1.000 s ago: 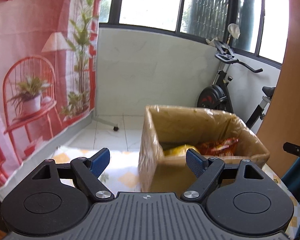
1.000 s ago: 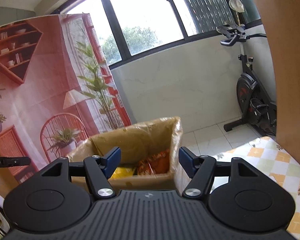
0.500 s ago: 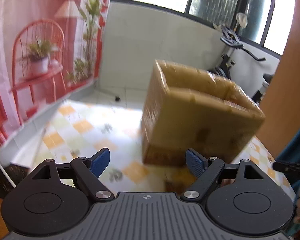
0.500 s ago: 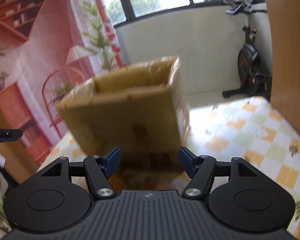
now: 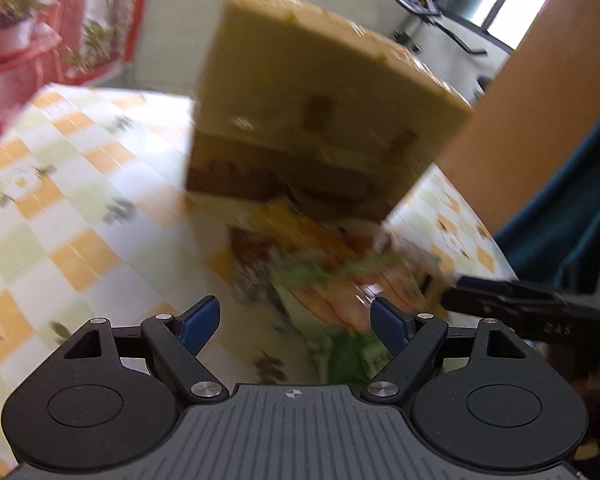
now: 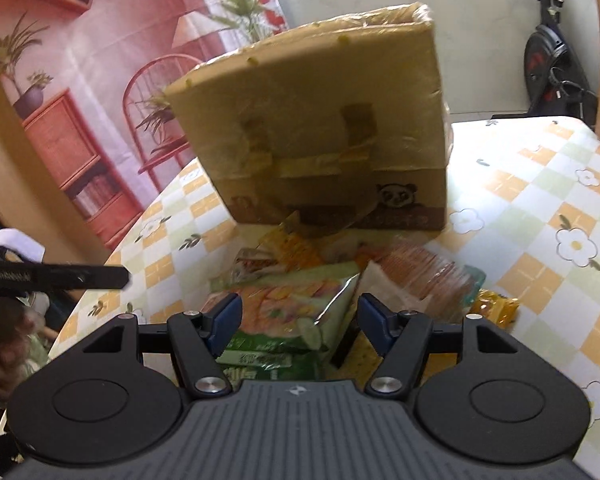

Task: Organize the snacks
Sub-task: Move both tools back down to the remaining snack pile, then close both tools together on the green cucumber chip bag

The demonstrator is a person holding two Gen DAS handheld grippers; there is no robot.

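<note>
A tall cardboard box (image 6: 320, 128) wrapped in clear tape stands on the checkered table; it also shows, blurred, in the left wrist view (image 5: 316, 100). A heap of snack packets (image 6: 300, 292) lies in front of it, with a green and orange bag (image 6: 284, 312) on top, an orange packet (image 6: 424, 272) to the right and a yellow packet (image 6: 496, 308) at the far right. The heap is blurred in the left wrist view (image 5: 332, 272). My right gripper (image 6: 300, 316) is open, just above the green bag. My left gripper (image 5: 296, 320) is open and empty over the heap.
The table has a white, yellow and green checkered cloth (image 6: 540, 216) with flower prints. An exercise bike (image 6: 556, 68) stands behind on the right. A pink printed backdrop (image 6: 80, 60) hangs on the left. The left gripper's tip shows in the right wrist view (image 6: 60, 276).
Both grippers have tilted down from looking into the box's open top to its front side and the heap of snacks on the table. Both stayed open.
</note>
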